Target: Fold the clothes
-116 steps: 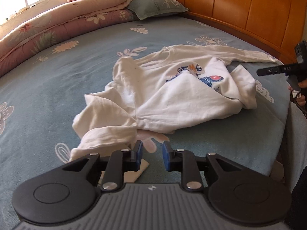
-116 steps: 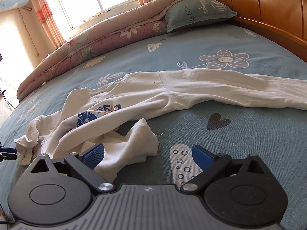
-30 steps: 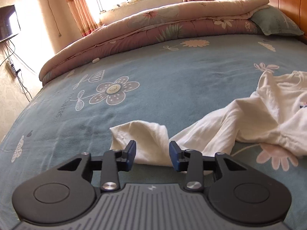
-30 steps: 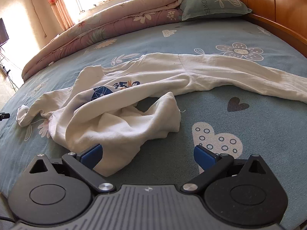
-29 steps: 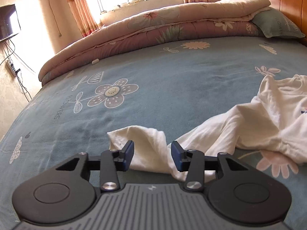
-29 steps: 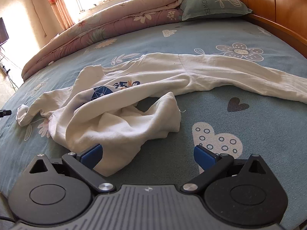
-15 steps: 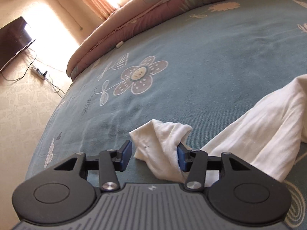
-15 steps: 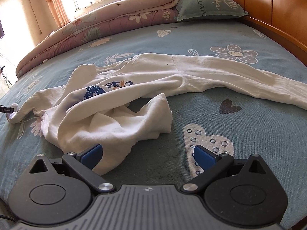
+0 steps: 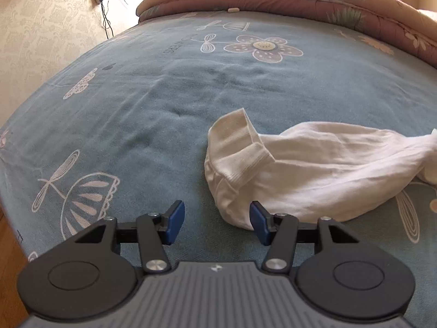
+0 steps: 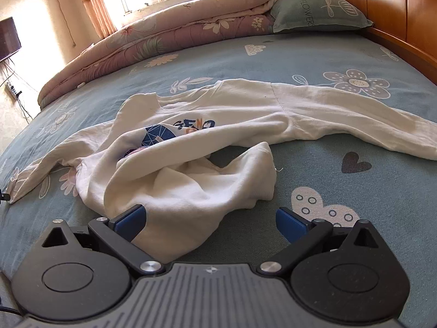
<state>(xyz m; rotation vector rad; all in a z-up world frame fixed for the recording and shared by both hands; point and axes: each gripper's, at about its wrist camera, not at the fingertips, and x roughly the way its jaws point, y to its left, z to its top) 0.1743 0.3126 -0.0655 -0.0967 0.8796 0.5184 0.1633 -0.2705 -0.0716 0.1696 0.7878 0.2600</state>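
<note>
A white long-sleeved shirt (image 10: 191, 142) with a blue print lies crumpled on the blue bed. One sleeve stretches right, the other left. In the left wrist view the left sleeve's ribbed cuff (image 9: 240, 147) lies on the sheet just ahead of my left gripper (image 9: 217, 222), which is open and empty, its right pad next to the sleeve fabric. My right gripper (image 10: 210, 222) is wide open and empty, with the bunched hem (image 10: 191, 205) of the shirt lying between its fingers.
The blue flowered bedsheet (image 9: 136, 104) ends at the bed's edge near my left gripper, with wooden floor (image 9: 8, 259) below. A rolled pink quilt (image 10: 164, 35) and a green pillow (image 10: 314, 11) lie at the far side. A wooden headboard (image 10: 396, 8) runs along the right.
My left gripper has let go of the sleeve cuff, opened wider and turned left toward the bed's edge. The left sleeve now lies stretched out. My right gripper has barely moved.
</note>
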